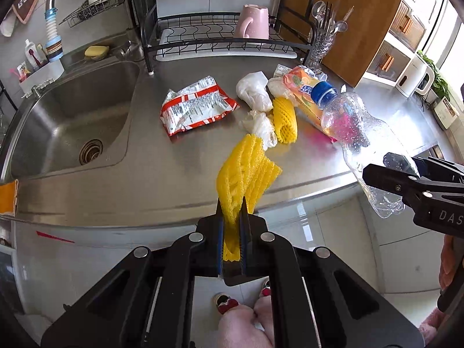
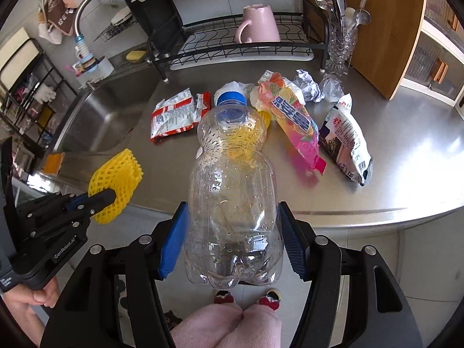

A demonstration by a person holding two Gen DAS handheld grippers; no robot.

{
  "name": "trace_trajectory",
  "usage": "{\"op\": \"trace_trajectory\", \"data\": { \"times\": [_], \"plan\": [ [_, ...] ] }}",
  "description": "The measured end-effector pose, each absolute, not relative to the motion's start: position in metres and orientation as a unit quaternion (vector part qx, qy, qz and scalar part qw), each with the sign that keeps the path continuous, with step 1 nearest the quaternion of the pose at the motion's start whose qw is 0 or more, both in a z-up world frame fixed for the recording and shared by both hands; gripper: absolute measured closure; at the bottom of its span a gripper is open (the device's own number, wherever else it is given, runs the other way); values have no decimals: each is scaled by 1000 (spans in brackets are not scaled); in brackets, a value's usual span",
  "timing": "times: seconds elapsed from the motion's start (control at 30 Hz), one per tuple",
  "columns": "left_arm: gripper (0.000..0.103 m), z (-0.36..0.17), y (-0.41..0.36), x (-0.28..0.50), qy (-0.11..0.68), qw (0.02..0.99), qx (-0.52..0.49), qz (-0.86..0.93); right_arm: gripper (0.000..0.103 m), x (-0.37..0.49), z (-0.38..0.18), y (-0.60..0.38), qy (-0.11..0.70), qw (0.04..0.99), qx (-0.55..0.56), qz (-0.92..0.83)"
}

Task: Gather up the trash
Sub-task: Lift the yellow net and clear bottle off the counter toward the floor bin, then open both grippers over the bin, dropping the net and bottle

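My left gripper (image 1: pixel 232 203) is shut on a yellow foam fruit net (image 1: pixel 246 171), held just off the counter's front edge; the net also shows in the right wrist view (image 2: pixel 116 179). My right gripper (image 2: pixel 232 211) is shut on a clear plastic bottle (image 2: pixel 232 191) with a blue cap, held above the counter edge; the bottle also shows in the left wrist view (image 1: pixel 356 133). On the steel counter (image 1: pixel 174 185) lie a red-and-white wrapper (image 1: pixel 194 104), a second yellow net (image 1: pixel 285 120), white plastic bags (image 1: pixel 255 88), an orange-pink candy bag (image 2: pixel 293 119), a white snack bag (image 2: pixel 346 139) and crumpled foil (image 2: pixel 308 87).
A steel sink (image 1: pixel 72 116) is at the left with a faucet (image 1: pixel 53 34). A black dish rack (image 1: pixel 220 40) holding a pink mug (image 1: pixel 252 21) stands at the back, a glass cutlery holder (image 2: pixel 339 46) beside it. A wooden board (image 2: pixel 374 23) leans at the right. The person's feet (image 2: pixel 246 297) are below.
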State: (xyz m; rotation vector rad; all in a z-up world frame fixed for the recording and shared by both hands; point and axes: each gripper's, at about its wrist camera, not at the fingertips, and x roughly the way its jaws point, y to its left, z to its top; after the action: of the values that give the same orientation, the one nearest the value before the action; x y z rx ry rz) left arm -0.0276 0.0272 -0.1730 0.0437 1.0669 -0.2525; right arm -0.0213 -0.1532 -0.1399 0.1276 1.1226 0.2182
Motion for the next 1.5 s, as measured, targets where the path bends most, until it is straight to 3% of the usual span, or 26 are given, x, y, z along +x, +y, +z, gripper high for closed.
{"op": "trace_trajectory", "data": {
  "times": [0.27, 0.53, 1.1, 1.5],
  "plan": [
    [96, -223, 16, -92, 552, 825, 11, -124, 41, -96, -171, -164, 555, 822, 76, 101],
    [96, -305, -3, -122, 603, 785, 14, -145, 41, -132, -256, -174, 622, 772, 99, 83],
    [96, -497, -1, -98, 657, 741, -30, -138, 41, -99, -454, -161, 693, 695, 179, 58],
    [95, -575, 1, -80, 677, 723, -47, -127, 40, -75, -542, -158, 721, 656, 220, 35]
  ]
}}
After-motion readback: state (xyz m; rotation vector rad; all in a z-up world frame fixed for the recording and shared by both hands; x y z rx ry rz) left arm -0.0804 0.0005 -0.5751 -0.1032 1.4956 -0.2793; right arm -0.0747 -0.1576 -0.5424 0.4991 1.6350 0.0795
